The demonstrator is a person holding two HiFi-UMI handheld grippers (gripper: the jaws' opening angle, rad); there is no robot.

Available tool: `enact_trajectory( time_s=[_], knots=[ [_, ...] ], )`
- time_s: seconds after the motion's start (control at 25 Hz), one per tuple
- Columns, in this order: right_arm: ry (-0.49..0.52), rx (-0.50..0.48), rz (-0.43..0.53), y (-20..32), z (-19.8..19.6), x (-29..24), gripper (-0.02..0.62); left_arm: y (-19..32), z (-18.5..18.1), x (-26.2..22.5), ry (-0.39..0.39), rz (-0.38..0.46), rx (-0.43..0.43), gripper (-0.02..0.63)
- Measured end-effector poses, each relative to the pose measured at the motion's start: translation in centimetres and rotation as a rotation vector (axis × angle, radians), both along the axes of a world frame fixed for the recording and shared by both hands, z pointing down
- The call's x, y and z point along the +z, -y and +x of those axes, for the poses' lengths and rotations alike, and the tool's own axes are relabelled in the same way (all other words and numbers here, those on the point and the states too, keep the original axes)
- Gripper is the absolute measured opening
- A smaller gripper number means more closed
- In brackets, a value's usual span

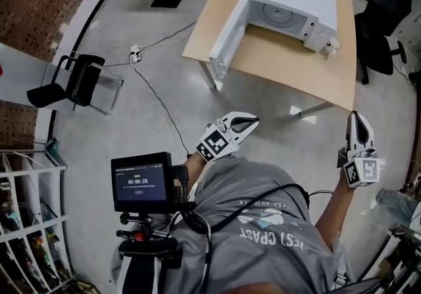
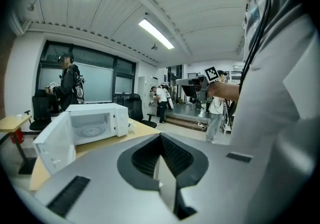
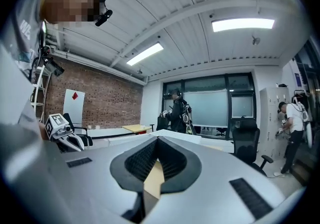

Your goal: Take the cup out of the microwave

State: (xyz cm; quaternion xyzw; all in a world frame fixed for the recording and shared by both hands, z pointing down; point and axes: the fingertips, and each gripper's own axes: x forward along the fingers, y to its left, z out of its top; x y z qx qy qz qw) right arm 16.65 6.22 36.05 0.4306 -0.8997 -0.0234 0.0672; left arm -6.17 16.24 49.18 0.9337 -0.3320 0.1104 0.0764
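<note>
Left gripper [image 1: 253, 120] closed, empty, right gripper [image 1: 356, 115] closed, empty, both held forward toward microwave [image 1: 289, 6]

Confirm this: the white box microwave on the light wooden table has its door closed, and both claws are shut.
Wrong on the door: the head view shows it swung open. The white box microwave does sit on the light wooden table, and the left claw and right claw are both shut.
</note>
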Motion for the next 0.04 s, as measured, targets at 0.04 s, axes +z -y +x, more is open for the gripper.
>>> enact_trajectory(
  time_s=[0.04],
  knots=[
    [0.0,0.002,-0.012,-0.19,1.77,0.55,0.011,0.0,1.89,0.58,0.004,-0.015,0.012,0.043]
  ],
)
